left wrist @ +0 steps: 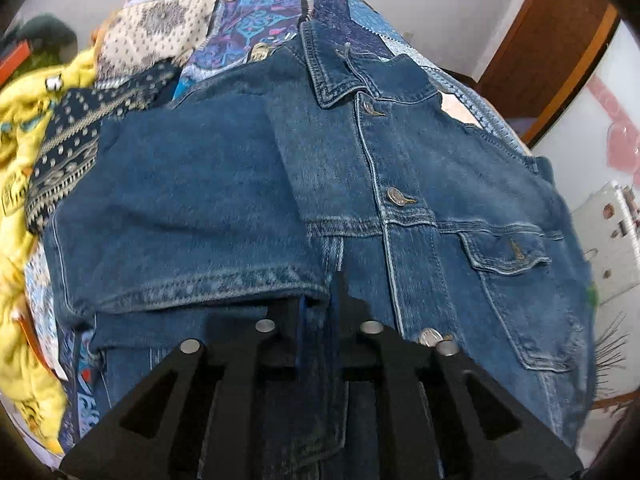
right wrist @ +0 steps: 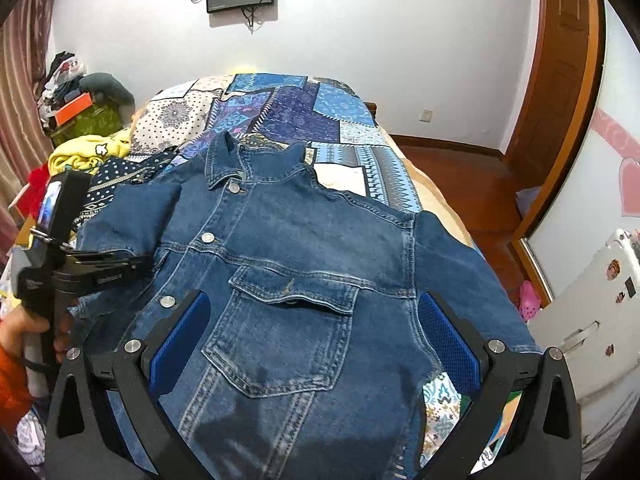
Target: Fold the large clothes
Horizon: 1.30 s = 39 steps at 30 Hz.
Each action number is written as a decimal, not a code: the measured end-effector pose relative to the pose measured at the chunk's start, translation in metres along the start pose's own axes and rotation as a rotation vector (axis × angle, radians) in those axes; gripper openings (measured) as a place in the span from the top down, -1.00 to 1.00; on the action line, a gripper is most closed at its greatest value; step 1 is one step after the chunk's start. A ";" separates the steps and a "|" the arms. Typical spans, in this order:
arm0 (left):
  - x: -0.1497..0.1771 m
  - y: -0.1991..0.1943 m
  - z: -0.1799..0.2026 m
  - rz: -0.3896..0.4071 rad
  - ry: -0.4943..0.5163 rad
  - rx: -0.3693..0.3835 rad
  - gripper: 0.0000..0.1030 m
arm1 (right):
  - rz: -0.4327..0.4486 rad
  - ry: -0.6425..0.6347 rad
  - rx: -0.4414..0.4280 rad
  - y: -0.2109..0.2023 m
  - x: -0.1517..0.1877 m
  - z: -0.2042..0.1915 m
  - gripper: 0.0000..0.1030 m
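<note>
One sleeve [left wrist: 180,208] folded across chest of denim jacket [right wrist: 304,240], flat and front-up on patchwork bed cover [right wrist: 280,112]. Left gripper [left wrist: 318,312] at that sleeve's cuff, jaws almost together; can't tell if pinching cloth. Right gripper [right wrist: 314,298] splayed wide over chest pocket [right wrist: 280,336], gripping nothing. Likely staged for other sleeve [right wrist: 452,264], not yet folded in.

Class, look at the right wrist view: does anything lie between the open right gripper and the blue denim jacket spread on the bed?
Nothing visible does. The right gripper hangs open directly over the blue denim jacket, its blue pads either side of the chest pocket. The left gripper sits off at the folded sleeve.
</note>
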<state>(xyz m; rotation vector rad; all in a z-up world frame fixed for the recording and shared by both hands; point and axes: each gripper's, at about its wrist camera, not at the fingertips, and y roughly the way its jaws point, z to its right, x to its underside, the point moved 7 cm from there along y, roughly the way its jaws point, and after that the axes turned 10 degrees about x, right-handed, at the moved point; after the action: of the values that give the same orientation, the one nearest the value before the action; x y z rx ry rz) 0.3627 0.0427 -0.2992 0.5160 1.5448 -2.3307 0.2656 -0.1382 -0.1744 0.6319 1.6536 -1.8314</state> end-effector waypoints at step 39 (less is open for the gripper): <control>0.016 -0.060 -0.221 0.220 -0.703 0.115 0.64 | -0.071 -0.116 0.073 0.040 0.000 -0.033 -1.00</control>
<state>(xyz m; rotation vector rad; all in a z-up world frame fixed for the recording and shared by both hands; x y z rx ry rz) 0.3516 0.2686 -0.3364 -0.1139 0.9736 -2.1016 0.2922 -0.1079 -0.2069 0.4933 1.5574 -1.9481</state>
